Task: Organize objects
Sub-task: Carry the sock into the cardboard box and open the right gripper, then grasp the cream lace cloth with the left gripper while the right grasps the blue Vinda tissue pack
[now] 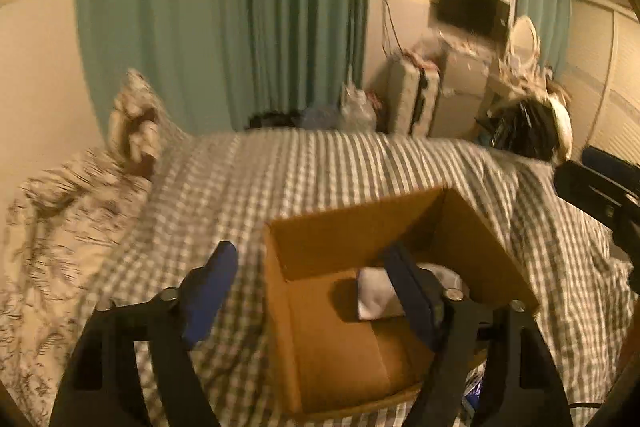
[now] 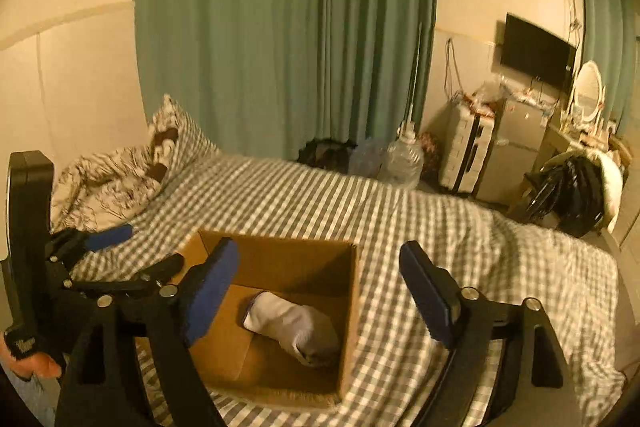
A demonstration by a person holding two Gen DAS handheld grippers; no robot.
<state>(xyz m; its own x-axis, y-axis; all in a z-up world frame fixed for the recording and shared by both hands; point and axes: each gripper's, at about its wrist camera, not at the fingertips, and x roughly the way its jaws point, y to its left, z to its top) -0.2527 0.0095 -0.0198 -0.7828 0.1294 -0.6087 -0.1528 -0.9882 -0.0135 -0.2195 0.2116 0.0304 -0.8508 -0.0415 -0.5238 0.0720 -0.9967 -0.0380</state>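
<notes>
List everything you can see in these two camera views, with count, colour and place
cardboard box: one, brown, open, on the bed
sock: one, white, rolled, inside the box
bed cover: one, grey and white check
pillow: one, patterned, at the head of the bed
curtain: green, behind the bed
plastic jug: one, clear, beyond the bed
television: one, black, on the wall
mirror: one, oval, white frame
left gripper: black, blue fingers, open
right gripper: same, open

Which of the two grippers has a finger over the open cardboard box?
The left gripper: its right finger hangs over the cardboard box, beside the white sock. The right gripper only straddles the box's wall.
</notes>
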